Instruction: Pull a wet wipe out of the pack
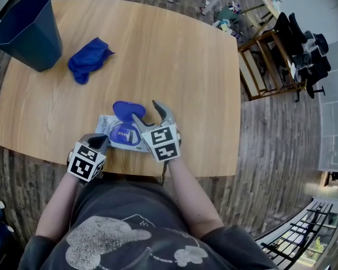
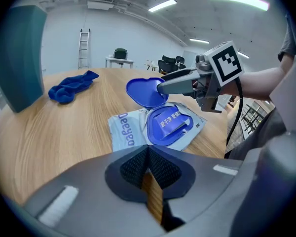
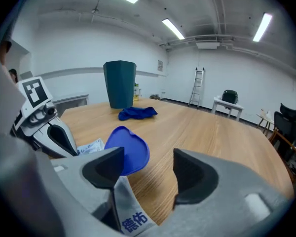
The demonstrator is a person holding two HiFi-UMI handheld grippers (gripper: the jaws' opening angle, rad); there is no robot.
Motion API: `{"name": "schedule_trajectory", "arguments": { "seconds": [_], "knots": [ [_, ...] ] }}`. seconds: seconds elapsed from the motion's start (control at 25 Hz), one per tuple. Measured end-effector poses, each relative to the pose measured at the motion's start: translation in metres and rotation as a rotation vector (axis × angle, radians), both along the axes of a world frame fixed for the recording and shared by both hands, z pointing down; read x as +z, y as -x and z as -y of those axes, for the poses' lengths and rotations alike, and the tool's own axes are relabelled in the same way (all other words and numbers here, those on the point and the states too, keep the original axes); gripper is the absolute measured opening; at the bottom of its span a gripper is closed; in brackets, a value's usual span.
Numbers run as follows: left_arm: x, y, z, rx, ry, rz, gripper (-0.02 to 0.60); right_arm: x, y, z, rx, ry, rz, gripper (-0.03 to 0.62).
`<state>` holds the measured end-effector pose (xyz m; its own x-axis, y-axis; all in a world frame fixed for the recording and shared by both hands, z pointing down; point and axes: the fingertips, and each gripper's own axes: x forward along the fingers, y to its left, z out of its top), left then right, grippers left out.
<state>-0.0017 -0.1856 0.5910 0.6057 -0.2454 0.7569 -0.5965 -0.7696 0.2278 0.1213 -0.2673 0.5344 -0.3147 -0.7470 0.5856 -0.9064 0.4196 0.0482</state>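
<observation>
Plainly, on the bench [image 1: 158,55] the wet wipe pack [image 1: 108,125] lies flat near the front edge, its long axis running left to right along that edge. The right tool [image 1: 147,112] hangs over the pack's right end with its jaws spread wide and nothing between them. In the right gripper view a printed corner of the pack shows below them. The left tool [image 1: 97,144] sits at the pack's near left corner, jaws pressed together on nothing; whether it touches the wrapper cannot be told. The blue lid [image 1: 128,109] stands flipped open on the far side. The opening [image 1: 123,134], a blue ring with a blue flap lying in it, faces up, and no wipe shows above it. It lies just left of the right tool's jaws and nearer the front edge than their tips. That tool, the closer one, therefore likely has to draw back and tip down to reach it.
</observation>
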Motion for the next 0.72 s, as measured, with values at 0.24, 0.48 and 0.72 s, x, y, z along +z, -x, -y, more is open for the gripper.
{"name": "schedule_trajectory", "arguments": {
  "seconds": [0.24, 0.48, 0.72],
  "knots": [
    [-0.001, 0.000, 0.001, -0.015, -0.004, -0.002, 0.018, 0.017, -0.002, 0.005, -0.006, -0.006, -0.094, 0.300],
    [-0.020, -0.003, 0.000, -0.006, -0.024, -0.052, 0.018, -0.002, -0.001, 0.003, 0.003, -0.085, -0.062, 0.196],
    [-0.044, -0.032, -0.009, 0.092, -0.170, -0.165, 0.156, -0.035, -0.020, -0.011, 0.071, -0.168, -0.036, -0.006]
  ]
}}
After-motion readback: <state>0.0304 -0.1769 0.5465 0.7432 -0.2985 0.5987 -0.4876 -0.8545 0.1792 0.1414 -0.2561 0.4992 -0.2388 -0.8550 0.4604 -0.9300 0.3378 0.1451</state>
